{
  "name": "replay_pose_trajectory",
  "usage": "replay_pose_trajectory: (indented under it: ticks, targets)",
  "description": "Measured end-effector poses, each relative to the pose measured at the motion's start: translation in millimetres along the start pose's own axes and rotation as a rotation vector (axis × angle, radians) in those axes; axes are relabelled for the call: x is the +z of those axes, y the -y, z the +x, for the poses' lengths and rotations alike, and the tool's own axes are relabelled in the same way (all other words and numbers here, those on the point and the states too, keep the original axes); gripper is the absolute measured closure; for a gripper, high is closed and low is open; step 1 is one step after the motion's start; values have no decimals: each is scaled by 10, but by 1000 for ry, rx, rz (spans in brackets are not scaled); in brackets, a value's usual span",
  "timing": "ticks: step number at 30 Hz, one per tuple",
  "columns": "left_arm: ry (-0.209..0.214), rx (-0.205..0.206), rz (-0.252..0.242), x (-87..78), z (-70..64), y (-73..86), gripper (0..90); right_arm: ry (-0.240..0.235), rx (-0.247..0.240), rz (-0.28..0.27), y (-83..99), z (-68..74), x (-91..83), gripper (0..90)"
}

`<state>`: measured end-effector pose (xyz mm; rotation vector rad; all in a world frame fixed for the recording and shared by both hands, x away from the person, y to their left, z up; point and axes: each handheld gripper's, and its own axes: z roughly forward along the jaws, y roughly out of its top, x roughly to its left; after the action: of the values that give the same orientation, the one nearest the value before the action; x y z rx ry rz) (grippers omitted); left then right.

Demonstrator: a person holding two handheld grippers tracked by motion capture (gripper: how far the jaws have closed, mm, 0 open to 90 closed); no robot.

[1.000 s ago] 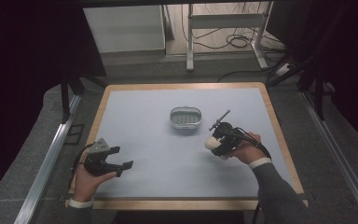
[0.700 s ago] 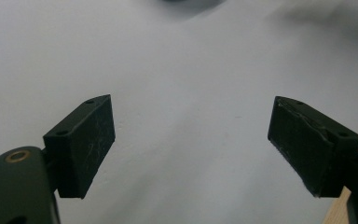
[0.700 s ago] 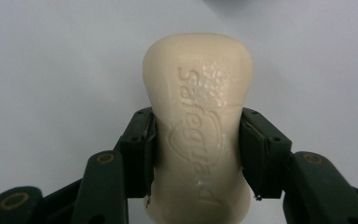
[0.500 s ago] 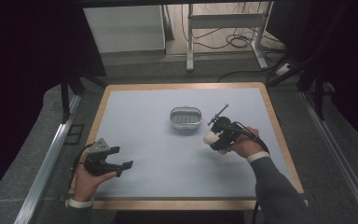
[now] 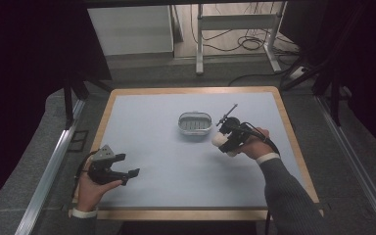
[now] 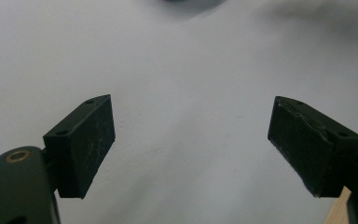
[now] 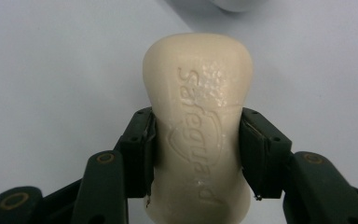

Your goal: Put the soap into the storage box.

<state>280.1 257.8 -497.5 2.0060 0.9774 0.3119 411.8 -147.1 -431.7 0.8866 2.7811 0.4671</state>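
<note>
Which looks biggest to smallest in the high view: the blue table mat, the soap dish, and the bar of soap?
1. Blue table mat, by far the largest.
2. Soap dish.
3. Bar of soap, though the right gripper hides part of it, so its full size is unsure.

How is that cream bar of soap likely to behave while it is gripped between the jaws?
The soap bar looks rigid, holding its shape in the right gripper. Its glossy, waisted sides suggest it could slip lengthwise. The embossed face already looks pitted, so hard squeezing may mark it.

lab: floor cables, framed test table
</note>
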Motion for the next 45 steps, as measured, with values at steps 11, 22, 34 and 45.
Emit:
replay_pose_trajectory:
  ticks: [11, 22, 34, 45]
  targets:
    - [-1, 1, 4, 14, -3, 1, 153, 9, -9, -10, -137, -61, -10, 495]
    - [-1, 3, 5, 9, 1, 1, 152, 6, -7, -16, -269, -108, -27, 494]
    - [2, 5, 7, 14, 0, 1, 151, 10, -10, -26, -396, -157, -24, 494]
    - [3, 4, 7, 14, -3, 0, 151, 7, -9, -37, -464, -192, -33, 494]
